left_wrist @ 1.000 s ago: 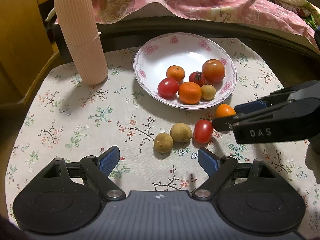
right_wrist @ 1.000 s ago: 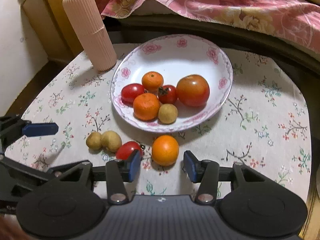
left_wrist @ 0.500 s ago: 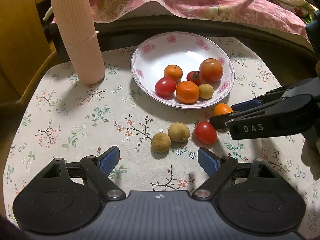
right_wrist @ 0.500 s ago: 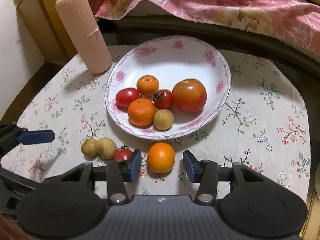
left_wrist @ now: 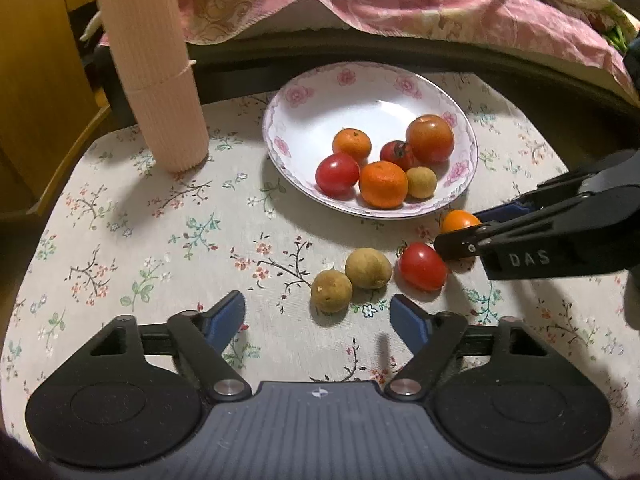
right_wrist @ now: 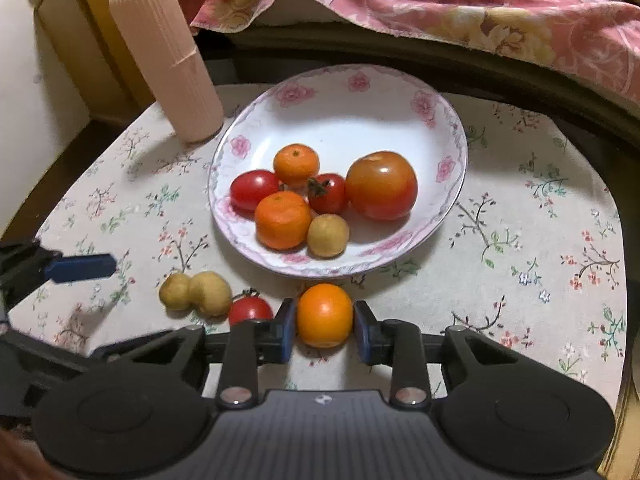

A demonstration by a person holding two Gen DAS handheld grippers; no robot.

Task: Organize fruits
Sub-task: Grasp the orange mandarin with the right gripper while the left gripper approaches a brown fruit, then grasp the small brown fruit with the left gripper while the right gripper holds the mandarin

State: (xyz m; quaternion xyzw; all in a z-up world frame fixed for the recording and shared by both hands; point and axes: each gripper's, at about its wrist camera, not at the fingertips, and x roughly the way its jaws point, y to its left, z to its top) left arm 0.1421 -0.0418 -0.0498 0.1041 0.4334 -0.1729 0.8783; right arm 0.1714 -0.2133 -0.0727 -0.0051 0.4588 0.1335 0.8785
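From my feed I see a floral tablecloth (left_wrist: 168,216) under warm indoor light, a pink floral quilt (right_wrist: 460,4) behind it, and a yellow wooden cabinet (left_wrist: 36,80) at left.

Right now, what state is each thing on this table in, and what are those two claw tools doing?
Right gripper: closing, orange between its pads.
Orange: on the cloth, just outside the plate.
Left gripper: closing, nothing between its fingers.
Plate: holds six fruits, far half bare.
Red tomato: loose on the cloth.
Two tan fruits: loose on the cloth, touching.
Pink ribbed case: upright, closed.
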